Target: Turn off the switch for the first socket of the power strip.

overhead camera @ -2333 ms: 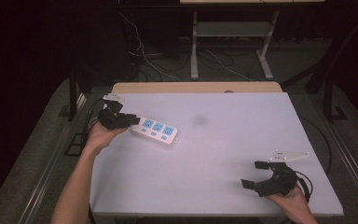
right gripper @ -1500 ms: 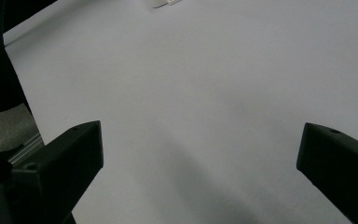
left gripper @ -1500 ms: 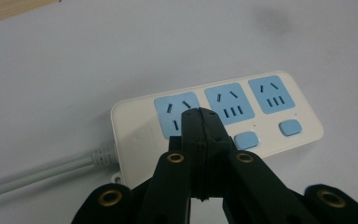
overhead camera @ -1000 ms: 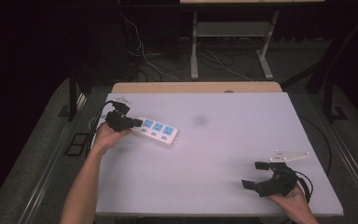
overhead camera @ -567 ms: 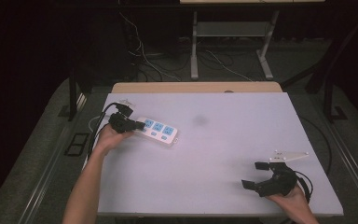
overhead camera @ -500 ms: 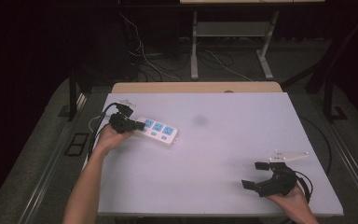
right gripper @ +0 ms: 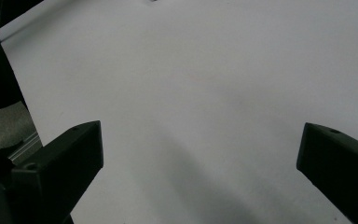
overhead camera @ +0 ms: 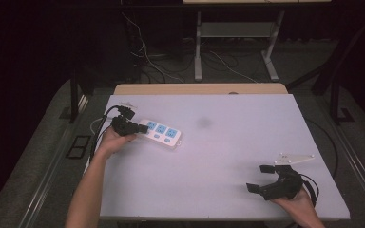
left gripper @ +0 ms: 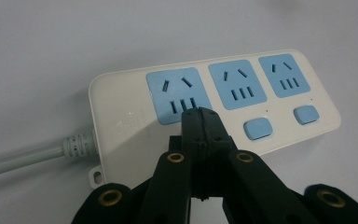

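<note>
The right hand-held gripper (right gripper: 200,154) has its two black jaws spread wide apart, one rising at the lower left and one at the lower right. Between them lies the bare pale counter (right gripper: 205,84). The counter's edge runs along the left, beside a dark strip.

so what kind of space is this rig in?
Probably a lab or data-collection room: a bare white table carrying just a power strip, loose cables on the floor behind it, and dark surroundings.
</note>
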